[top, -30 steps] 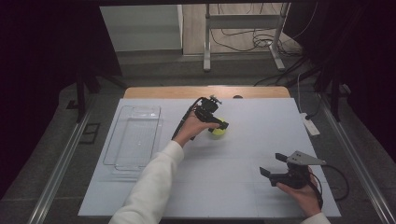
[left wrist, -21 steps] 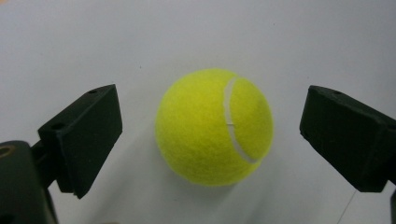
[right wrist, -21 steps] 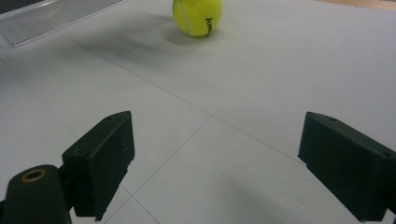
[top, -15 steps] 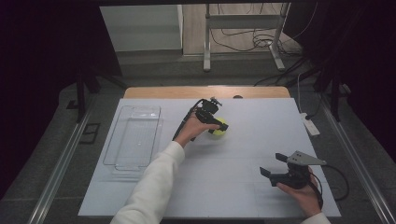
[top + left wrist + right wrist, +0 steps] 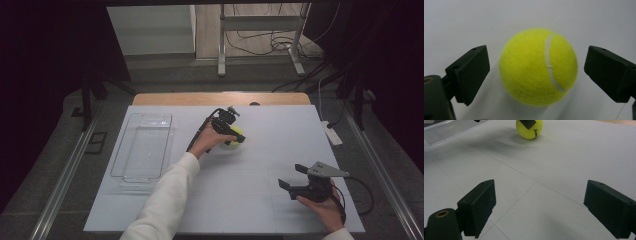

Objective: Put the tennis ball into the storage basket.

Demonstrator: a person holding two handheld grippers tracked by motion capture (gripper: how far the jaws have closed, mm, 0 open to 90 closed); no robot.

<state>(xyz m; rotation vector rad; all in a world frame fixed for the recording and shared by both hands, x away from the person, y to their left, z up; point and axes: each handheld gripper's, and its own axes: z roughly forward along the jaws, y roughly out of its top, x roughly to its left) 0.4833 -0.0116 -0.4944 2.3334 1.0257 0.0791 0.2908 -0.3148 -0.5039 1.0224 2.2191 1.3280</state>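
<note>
So the tennis ball point(image 5: 236, 136) sat a bit above the middle of the high view, on the white counter point(image 5: 260, 200), with the left hand-held gripper point(image 5: 231, 136) right over it. In the left gripper view the ball point(image 5: 538, 67) sat between the two black jaws with a gap on both sides, so the jaws were apart and not pressing it, though they'd just been closing a little. The right hand-held gripper point(image 5: 291, 179) was down in the lower right of the high view, well apart from the ball, jaws spread wide with nothing between them. A clear plastic tray point(image 5: 145, 146) lay at centre left.
</note>
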